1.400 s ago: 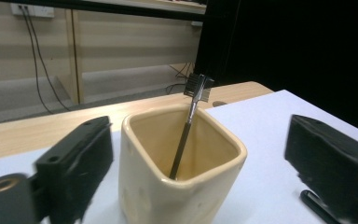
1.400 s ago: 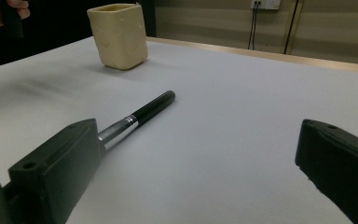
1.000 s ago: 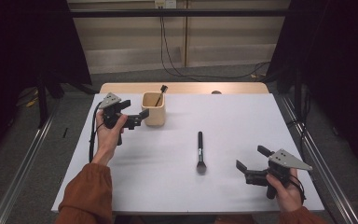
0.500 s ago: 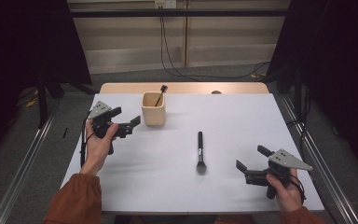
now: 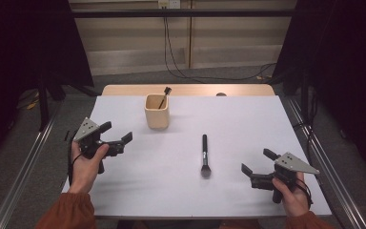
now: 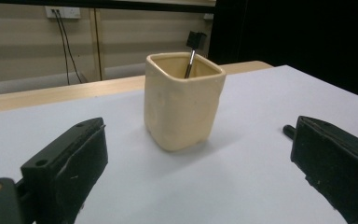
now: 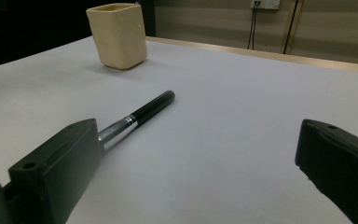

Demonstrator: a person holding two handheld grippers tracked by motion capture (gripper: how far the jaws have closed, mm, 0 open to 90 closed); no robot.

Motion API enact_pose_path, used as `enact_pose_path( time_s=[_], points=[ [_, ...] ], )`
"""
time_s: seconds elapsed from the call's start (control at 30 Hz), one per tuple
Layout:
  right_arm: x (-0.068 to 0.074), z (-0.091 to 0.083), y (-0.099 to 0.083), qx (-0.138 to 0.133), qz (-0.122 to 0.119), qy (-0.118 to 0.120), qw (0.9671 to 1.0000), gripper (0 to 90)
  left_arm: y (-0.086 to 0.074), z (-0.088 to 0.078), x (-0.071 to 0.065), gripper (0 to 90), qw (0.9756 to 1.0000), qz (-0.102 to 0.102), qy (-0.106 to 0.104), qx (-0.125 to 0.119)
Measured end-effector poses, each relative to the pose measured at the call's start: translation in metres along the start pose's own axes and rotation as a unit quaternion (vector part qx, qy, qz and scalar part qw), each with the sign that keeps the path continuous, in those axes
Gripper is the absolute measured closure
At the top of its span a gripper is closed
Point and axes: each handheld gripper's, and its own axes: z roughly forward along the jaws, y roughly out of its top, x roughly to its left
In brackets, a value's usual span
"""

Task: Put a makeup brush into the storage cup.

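A cream square cup (image 5: 156, 113) stands upright at the table's far left of centre, with a thin black brush (image 5: 163, 97) leaning inside it. A black-handled makeup brush (image 5: 204, 155) lies flat mid-table, bristles toward me. My left gripper (image 5: 116, 132) hovers open and holds nothing, left of and nearer than the cup. In the left gripper view the cup (image 6: 184, 107) stands between and beyond the spread jaws. My right gripper (image 5: 257, 161) is open near the front right, right of the lying brush. The right gripper view shows the brush handle (image 7: 149, 109) running past its left jaw.
The white table top (image 5: 248, 119) has a wooden strip (image 5: 186, 89) along its far edge. Metal rails (image 5: 24, 171) run along the floor on both sides. Cables (image 5: 171, 52) hang down the back wall beyond the table.
My left gripper has drawn back from beside the cup toward the table's left front, staying open. The right gripper and both brushes have not moved.
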Motion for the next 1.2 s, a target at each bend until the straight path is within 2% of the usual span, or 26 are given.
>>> enact_pose_path(
  time_s=[0.1,0.23,0.4,0.47,0.63,0.73,0.8,0.87,0.93,1.0,1.1,1.2],
  points=[
    [0.0,0.0,0.0,0.0,-0.001,-0.001,1.0,0.0,-0.006,-0.009,-0.004,3.8,0.9999,-0.007,0.011,-0.005],
    [0.001,0.001,0.001,-0.001,-0.003,-0.001,1.0,0.0,-0.008,-0.019,-0.009,3.8,0.9998,-0.013,0.013,-0.006],
    [0.0,0.002,0.001,0.002,0.002,-0.003,1.0,0.0,-0.013,-0.035,-0.012,3.8,0.9998,-0.003,0.021,-0.005],
    [0.0,0.002,0.001,0.001,0.004,-0.004,1.0,0.0,-0.018,-0.041,-0.014,3.8,0.9997,0.001,0.024,0.003],
    [0.0,0.001,0.0,0.001,0.005,-0.005,1.0,0.0,-0.03,-0.052,-0.02,3.8,0.9994,-0.009,0.032,0.003],
    [0.0,-0.001,0.0,0.001,0.005,-0.007,1.0,0.0,-0.032,-0.057,-0.024,3.8,0.9994,-0.008,0.033,0.003],
    [0.0,-0.001,0.0,0.001,0.008,-0.008,0.9999,0.0,-0.033,-0.062,-0.027,3.8,0.999,-0.009,0.044,0.0],
    [-0.001,-0.002,-0.001,0.002,0.008,-0.009,0.9999,0.0,-0.037,-0.068,-0.032,3.7,0.9977,-0.002,0.068,0.0],
    [-0.001,-0.003,-0.001,0.0,0.007,-0.012,0.9999,0.0,-0.039,-0.071,-0.034,3.7,0.9985,-0.014,0.052,-0.002],
    [-0.001,-0.004,-0.001,0.0,0.008,-0.013,0.9999,0.0,-0.041,-0.073,-0.035,3.7,0.9984,-0.005,0.056,-0.003],
    [-0.001,-0.006,-0.002,-0.001,0.007,-0.014,0.9999,0.0,-0.046,-0.075,-0.034,3.4,0.9992,0.003,0.041,-0.003],
    [-0.001,-0.007,-0.002,-0.002,0.006,-0.015,0.9999,0.0,-0.047,-0.077,-0.032,3.4,0.999,-0.007,0.043,-0.007]
  ],
)
